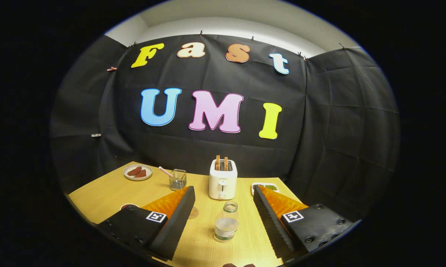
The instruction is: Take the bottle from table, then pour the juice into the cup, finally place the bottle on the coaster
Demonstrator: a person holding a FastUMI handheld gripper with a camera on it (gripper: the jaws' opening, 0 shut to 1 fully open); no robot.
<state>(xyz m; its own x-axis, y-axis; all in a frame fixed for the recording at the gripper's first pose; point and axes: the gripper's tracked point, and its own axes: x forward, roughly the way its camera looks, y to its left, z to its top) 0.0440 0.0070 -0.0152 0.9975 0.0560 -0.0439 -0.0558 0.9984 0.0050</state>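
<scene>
Bottle point(225, 222) upright on table point(108, 193), uncapped, part full, between spread fingers, untouched. Gripper point(223, 211) released, wide. Coaster point(193, 212) just beside left finger; toaster point(223, 179) beyond bottle. Risk: off-centre closing tips open bottle, spills liquid; hard squeeze may slosh contents out.

The bottle point(226, 222) stands upright on the table point(108, 193), between the wide-apart jaws of the gripper point(223, 202), touching neither. Behind it, near the table's far edge, stands the toaster point(223, 179) with two slices in its slots. Left of the toaster is a wire holder point(178, 179), and further left, toward the far left corner, a plate point(137, 172). A dish point(265, 186) lies right of the toaster. A coaster point(193, 212) lies left of the bottle.
</scene>
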